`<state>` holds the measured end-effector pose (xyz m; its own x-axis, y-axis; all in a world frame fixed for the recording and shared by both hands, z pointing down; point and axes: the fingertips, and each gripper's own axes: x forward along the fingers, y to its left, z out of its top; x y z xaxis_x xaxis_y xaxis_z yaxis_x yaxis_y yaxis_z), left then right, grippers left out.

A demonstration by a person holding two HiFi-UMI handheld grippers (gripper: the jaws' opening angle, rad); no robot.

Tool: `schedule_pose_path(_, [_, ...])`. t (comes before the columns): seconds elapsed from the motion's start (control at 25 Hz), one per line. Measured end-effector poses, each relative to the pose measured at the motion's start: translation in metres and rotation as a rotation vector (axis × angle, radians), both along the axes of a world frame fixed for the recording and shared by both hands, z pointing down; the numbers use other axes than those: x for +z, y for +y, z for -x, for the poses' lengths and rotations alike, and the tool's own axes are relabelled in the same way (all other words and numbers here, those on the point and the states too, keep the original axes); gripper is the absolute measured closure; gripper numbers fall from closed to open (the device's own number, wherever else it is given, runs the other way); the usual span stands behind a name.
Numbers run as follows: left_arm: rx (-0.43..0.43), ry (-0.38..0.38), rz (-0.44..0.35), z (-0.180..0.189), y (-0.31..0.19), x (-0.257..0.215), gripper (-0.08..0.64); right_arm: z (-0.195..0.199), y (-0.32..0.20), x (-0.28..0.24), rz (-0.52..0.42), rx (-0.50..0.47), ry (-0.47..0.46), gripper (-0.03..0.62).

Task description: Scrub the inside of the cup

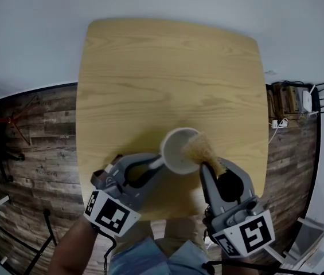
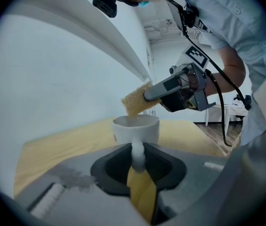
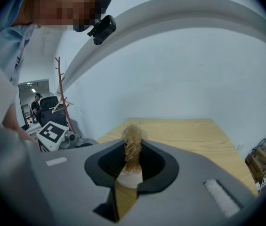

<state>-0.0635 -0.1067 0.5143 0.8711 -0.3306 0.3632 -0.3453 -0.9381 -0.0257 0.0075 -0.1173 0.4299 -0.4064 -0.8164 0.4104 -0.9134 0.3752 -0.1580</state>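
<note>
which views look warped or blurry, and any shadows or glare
Head view: fisheye bows the table edges, faint soft shadow beside the cup, no glare. Left gripper view: dark round vignette, close foreground soft. Right gripper view: same vignette, scrubber fibres slightly blurred, wall evenly lit.

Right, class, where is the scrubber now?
In the head view, the scrubber is over the cup's right rim, held by the right gripper.

Looks like an office or studio: white wall (image 3: pixel 194 69), plank floor (image 1: pixel 41 142), coat stand (image 3: pixel 62 93) left of the right hand-held gripper (image 3: pixel 132 171), router (image 1: pixel 307 101) to its right.
</note>
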Motion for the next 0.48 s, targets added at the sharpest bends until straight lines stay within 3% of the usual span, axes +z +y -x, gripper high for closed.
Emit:
schedule_pose_path(0.28, [0.044, -0.090, 0.004, 0.004, -0.002, 0.005, 0.466, -0.010, -0.002, -0.009, -0.024, 0.045, 0.006, 0.526])
schedule_pose_path(0.48, [0.106, -0.223, 0.043, 0.011, -0.003, 0.014, 0.466, -0.021, -0.002, -0.033, -0.048, 0.054, 0.028, 0.525])
